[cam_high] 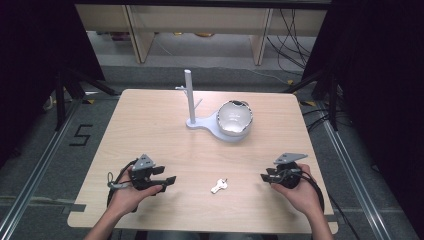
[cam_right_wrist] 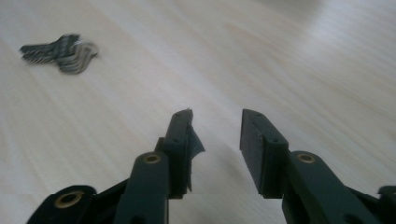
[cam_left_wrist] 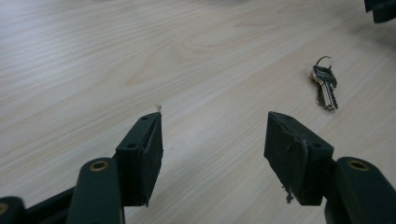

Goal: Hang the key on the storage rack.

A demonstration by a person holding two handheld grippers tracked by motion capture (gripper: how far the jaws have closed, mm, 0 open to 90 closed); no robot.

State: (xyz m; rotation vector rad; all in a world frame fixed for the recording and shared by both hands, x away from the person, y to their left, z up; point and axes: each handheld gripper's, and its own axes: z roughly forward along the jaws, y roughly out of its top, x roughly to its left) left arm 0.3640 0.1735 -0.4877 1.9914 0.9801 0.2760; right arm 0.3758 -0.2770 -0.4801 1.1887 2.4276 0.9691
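1. The table point(cam_high: 150, 130) is pale wood-grain, smooth and matt.
2. The keys point(cam_left_wrist: 324, 84) are shiny metal.
3. The bowl point(cam_high: 234, 118) looks like glossy polished metal.
4. The stand point(cam_high: 191, 102) looks like matt pale plastic.
5. Both grippers' jaws are matt black.

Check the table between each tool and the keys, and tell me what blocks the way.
Nothing visible does. The keys lie flat on bare wood between the left tool and the right tool, both open and pointed inward. The bowl and its stand sit farther back on the table.
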